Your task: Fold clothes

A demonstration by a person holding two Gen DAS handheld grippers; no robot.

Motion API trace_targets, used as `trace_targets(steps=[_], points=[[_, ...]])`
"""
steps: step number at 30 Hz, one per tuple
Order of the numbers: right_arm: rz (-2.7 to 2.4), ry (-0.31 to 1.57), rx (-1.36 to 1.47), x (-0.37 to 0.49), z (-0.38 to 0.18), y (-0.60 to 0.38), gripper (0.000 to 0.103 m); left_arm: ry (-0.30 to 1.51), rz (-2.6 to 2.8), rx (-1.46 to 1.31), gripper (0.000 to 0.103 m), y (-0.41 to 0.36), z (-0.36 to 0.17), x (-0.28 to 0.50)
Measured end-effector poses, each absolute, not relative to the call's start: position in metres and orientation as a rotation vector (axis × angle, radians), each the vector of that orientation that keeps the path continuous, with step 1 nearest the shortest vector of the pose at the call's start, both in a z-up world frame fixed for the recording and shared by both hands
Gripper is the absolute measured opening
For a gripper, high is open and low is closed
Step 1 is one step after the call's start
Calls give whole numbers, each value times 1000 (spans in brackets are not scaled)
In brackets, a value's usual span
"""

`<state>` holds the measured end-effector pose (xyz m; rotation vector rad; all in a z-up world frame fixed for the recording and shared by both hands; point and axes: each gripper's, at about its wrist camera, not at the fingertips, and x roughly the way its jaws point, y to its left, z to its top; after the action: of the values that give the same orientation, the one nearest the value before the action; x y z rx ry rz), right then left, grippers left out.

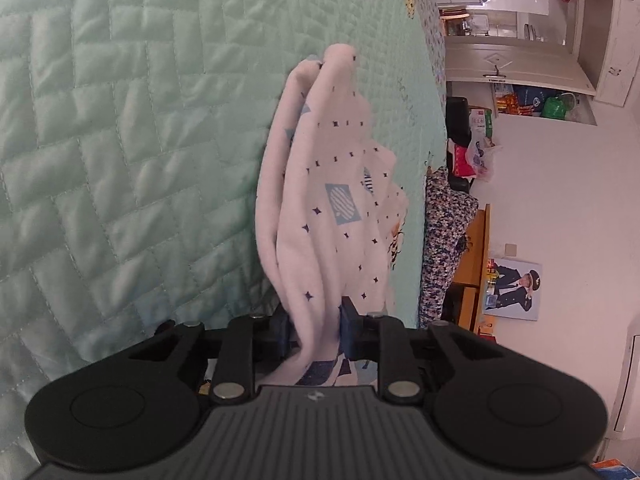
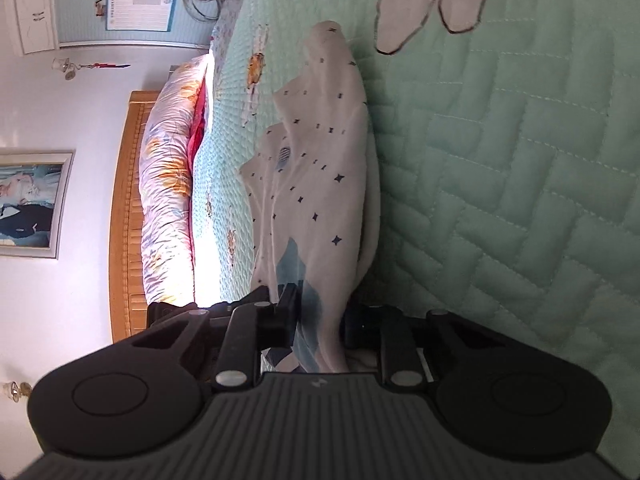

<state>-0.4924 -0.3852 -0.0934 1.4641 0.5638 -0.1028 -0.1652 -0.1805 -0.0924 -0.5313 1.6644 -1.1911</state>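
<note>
White patterned garment [image 1: 328,200] pinched by left gripper [image 1: 316,330], right gripper [image 2: 320,320].

A bed covered by a mint-green quilted bedspread [image 1: 120,140] with a stitched herringbone pattern and cartoon bee prints carries everything. A white garment [image 1: 328,200] printed with small dark stars and blue patches trails across it. A rolled floral duvet [image 2: 168,200] lies against the wooden headboard [image 2: 124,220].

This is a home bedroom. A bed [image 2: 500,160] with a green quilted cover, a wooden headboard [image 2: 124,216] and a rolled floral duvet [image 2: 168,200] fills the views. White cupboards [image 1: 520,60] and a framed picture [image 2: 32,204] line the walls.
</note>
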Motion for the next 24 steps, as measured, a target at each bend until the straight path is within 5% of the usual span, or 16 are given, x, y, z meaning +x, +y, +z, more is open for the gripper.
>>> trace_targets(steps=[14,24], points=[[103,412,1582,-458,-44,-353,21,1535,-1180,-629,21,-131,-9,-130],[238,363,1478,-360,18,-342,21,1372,-1216,-512,21,-128,68,-50]])
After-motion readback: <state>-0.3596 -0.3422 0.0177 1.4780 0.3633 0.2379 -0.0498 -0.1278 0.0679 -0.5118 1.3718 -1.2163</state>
